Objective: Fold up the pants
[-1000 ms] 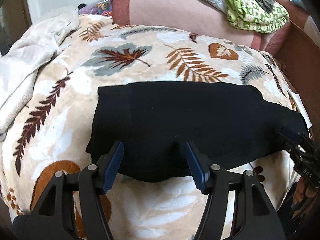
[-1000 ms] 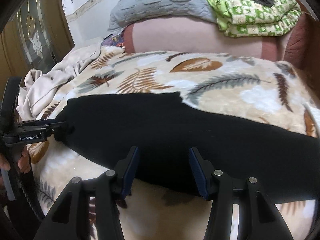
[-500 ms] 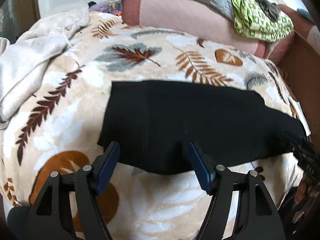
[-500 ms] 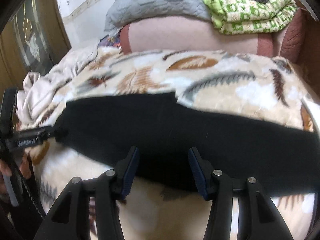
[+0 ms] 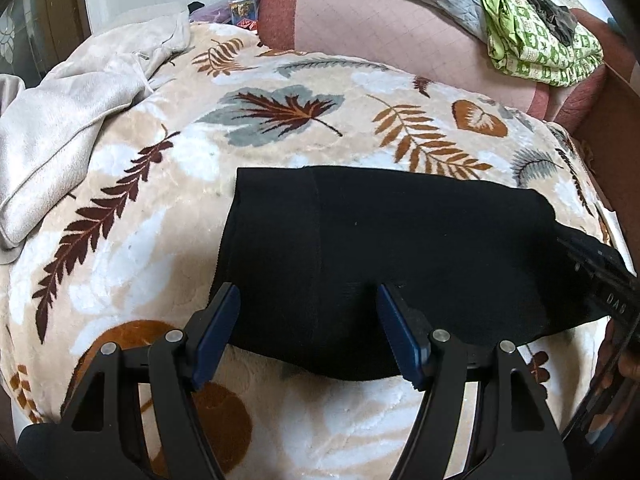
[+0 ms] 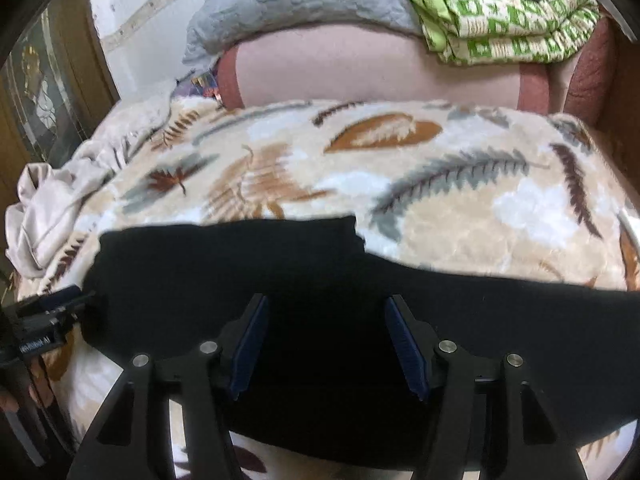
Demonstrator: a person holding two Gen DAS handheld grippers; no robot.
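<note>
The black pants lie flat on a leaf-patterned blanket, waistband end to the left. My left gripper is open over the near edge of the pants by the waistband, holding nothing. My right gripper is open just above the pants further along the legs, holding nothing. Each gripper shows at the other view's edge: the right one at the far right, the left one at the far left by the waistband corner.
A crumpled beige sheet lies at the left of the bed. A pink bolster with a grey quilt and a green patterned folded blanket runs along the back. A brown bed frame stands at the right.
Both grippers stayed open. The left gripper drew back a little to the left, so the waistband end sits more central. The right gripper moved closer over the pants.
</note>
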